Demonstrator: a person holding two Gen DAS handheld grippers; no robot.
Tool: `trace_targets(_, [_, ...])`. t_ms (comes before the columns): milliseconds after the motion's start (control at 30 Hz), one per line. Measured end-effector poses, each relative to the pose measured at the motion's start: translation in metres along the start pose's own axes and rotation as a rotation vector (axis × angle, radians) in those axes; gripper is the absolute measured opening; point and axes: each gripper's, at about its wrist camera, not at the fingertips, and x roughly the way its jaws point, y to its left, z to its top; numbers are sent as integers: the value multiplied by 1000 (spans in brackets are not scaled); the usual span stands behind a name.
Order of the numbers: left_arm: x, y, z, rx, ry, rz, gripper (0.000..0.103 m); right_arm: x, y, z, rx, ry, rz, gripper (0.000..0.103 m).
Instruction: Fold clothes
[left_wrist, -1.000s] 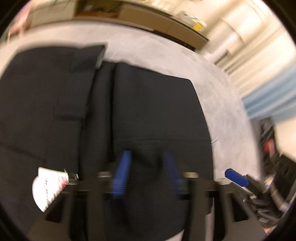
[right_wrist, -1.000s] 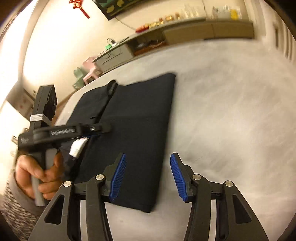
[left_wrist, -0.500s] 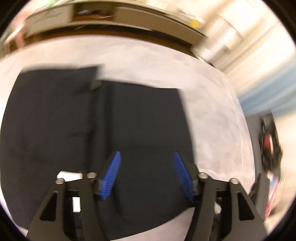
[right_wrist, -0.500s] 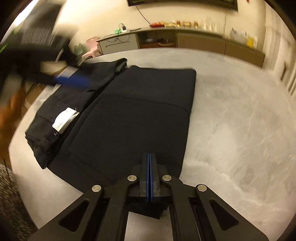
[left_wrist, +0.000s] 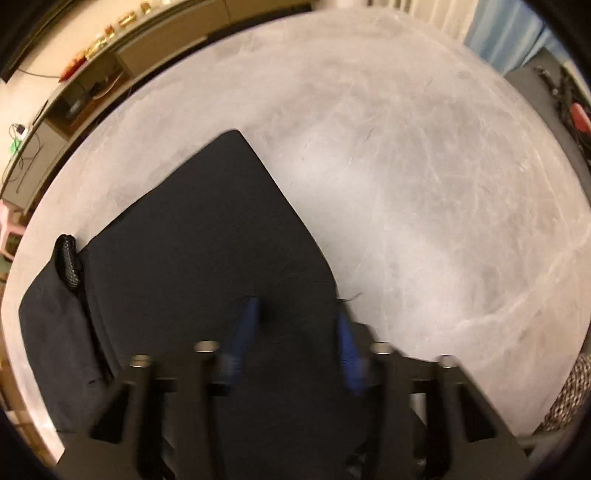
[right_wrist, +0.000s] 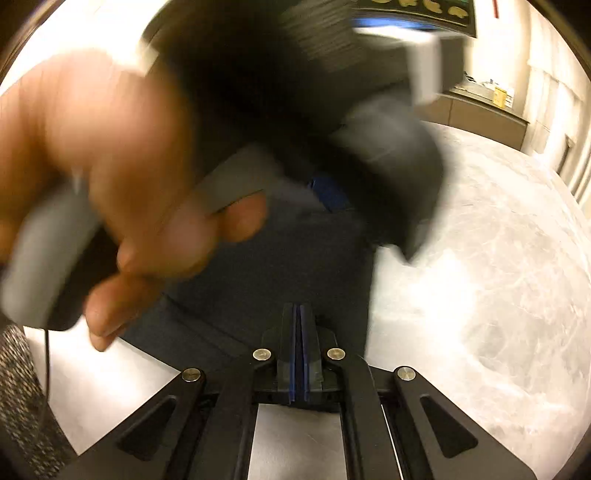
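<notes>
Below your left gripper (left_wrist: 295, 325), whose jaws have just been closing, lies the folded dark garment (left_wrist: 192, 258); your right gripper (right_wrist: 298, 332) is closed at its near edge, perhaps pinching it.

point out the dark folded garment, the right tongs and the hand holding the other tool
dark folded garment (left_wrist: 207, 258), left wrist view, on the flat top panel.
right tongs (right_wrist: 297, 314), right wrist view, at the tips of the closed blue pads.
hand (right_wrist: 122, 177), right wrist view, on the blurred knuckles around the grey handle.
</notes>
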Motion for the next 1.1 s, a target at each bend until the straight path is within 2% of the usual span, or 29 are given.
trace_targets(67, [-16,17,-10,-47,-43,-50,10,-10,-6,3,38,-28,18,4])
trace_targets(133, [-41,39,-14,-144,-121,-143,9,-23,-11,7,62,-67,33,4])
trace_targets(200, [-82,82,-34,-239,-226,-223,8,-34,-11,9,68,-102,43,4])
trace_targets(233, [-103,109,-53,-287,-277,-239,8,-37,-11,10,67,-110,47,5])
trace_targets(300, [-134,172,-99,-404,-356,-237,9,-36,-6,11,59,-105,60,15])
trace_targets(367, [-146,237,-152,-538,-378,-227,11,-29,1,12,46,-82,81,17])
trace_targets(433, [-136,290,-195,-661,-368,-188,21,-17,17,15,17,-43,130,20])
trace_targets(467, [-128,313,-217,-734,-357,-141,34,-12,26,16,5,-27,156,22])
trace_targets(500, [-121,326,-239,-805,-363,-117,40,-7,39,19,-12,-12,200,28])
trace_targets(600, [-102,341,-294,-963,-413,-164,43,2,80,24,-71,-1,287,35])
trace_targets(667, [-79,333,-307,-971,-386,-210,43,14,117,28,-129,1,317,35])
trace_targets(700, [-69,329,-305,-952,-356,-205,43,21,130,28,-154,4,319,36])
trace_targets(767, [-55,324,-290,-908,-319,-154,44,45,156,25,-216,40,320,37])
trace_targets(833, [-52,311,-281,-868,-307,-108,46,72,164,22,-263,93,271,37])
trace_targets(867, [-52,304,-280,-853,-306,-109,46,78,161,22,-272,102,256,36])
trace_targets(900, [-52,294,-280,-827,-303,-140,46,81,151,26,-268,80,250,36])
trace_targets(933, [-51,277,-279,-790,-300,-188,46,81,136,32,-257,83,187,36])
trace_targets(967, [-51,255,-274,-713,-293,-269,46,80,121,38,-247,89,121,36])
trace_targets(1033, [-53,200,-258,-496,-269,-483,44,78,72,49,-217,102,-79,36])
trace_targets(1067, [-57,185,-256,-434,-272,-530,40,77,47,54,-202,108,-181,40])
trace_targets(1100, [-62,181,-256,-411,-288,-527,40,74,18,57,-161,129,-248,46])
